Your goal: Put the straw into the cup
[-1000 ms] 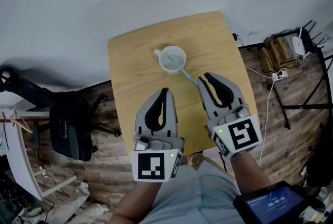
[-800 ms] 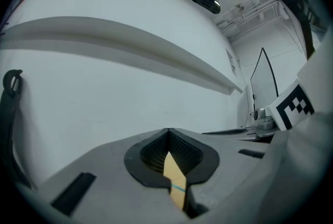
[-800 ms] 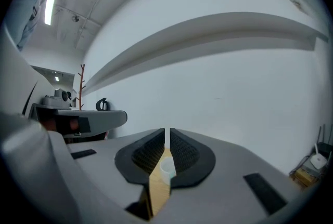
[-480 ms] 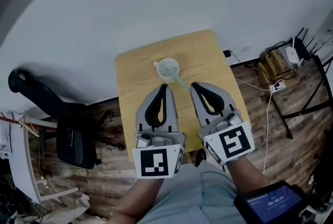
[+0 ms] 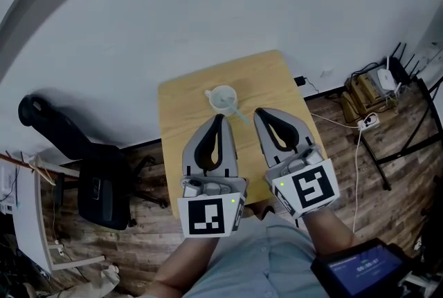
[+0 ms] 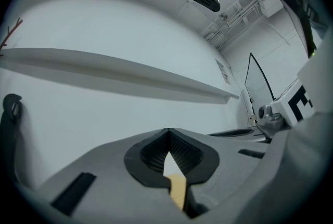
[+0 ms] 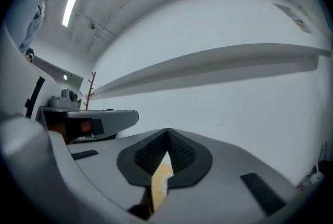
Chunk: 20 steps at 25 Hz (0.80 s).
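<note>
A white cup point(image 5: 222, 99) stands near the far middle of the small wooden table point(image 5: 183, 106). A pale teal straw point(image 5: 240, 114) sits in it and leans out toward the near right. Both grippers hang high above the near half of the table, side by side and apart from cup and straw. My left gripper point(image 5: 220, 118) is shut with nothing in it; in the left gripper view point(image 6: 167, 131) only a slit of table wood shows between the pads. My right gripper point(image 5: 257, 112) point(image 7: 167, 131) is likewise shut and holds nothing.
A black office chair point(image 5: 97, 182) stands left of the table on the wooden floor. Cables, a power strip and a box point(image 5: 365, 86) lie to the right. A white wall runs behind the table. A dark device with a blue screen point(image 5: 363, 267) is at the lower right.
Both grippers have drawn back and up from the cup; the table looks smaller and farther. The right gripper has moved off the straw, which stays in the cup.
</note>
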Tool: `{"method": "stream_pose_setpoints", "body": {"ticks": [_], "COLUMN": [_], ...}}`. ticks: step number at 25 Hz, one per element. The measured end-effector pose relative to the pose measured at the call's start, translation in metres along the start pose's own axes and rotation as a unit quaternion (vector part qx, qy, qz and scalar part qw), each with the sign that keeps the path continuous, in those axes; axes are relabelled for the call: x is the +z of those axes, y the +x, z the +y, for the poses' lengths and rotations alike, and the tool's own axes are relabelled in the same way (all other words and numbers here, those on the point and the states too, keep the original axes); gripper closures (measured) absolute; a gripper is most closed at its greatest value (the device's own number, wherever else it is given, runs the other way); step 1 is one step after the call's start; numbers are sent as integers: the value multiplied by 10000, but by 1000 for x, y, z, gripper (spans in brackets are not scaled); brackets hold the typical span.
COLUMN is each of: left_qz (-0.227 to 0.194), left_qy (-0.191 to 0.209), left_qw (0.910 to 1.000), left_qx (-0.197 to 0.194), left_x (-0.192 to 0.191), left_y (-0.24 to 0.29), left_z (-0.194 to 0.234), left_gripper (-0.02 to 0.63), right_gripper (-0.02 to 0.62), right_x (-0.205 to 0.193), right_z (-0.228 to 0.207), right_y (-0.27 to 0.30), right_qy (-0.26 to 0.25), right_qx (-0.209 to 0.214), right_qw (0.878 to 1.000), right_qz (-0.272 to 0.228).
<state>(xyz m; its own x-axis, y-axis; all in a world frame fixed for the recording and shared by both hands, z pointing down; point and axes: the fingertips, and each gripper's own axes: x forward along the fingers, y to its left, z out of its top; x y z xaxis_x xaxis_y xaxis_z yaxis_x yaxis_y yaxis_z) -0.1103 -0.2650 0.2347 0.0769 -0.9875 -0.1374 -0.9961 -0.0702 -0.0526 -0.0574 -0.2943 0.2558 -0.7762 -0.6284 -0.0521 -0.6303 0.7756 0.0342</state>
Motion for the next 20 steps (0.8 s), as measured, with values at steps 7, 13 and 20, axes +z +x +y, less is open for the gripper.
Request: {"method": "stream_pose_setpoints", "body": {"ticks": [7,13,20], "left_qz": [7,1,62], "left_qy": [24,-5,-33], "left_qw": [10000,10000,10000], "left_qx": [-28,-62,-55], "left_x": [0,-2,-7], "left_y": [-1,0,6], "left_z": [-1,-1,4], "left_gripper": [609,609,609], "right_gripper": [597,597,597], "right_x": [0,-2,-5], "right_z": [3,4,2], "right_y": [0,2,8], "right_qy": [4,8,45], "right_qx": [32,41,42], "right_qw": [10000,10000,10000], "right_qz": [-3,22,37]}}
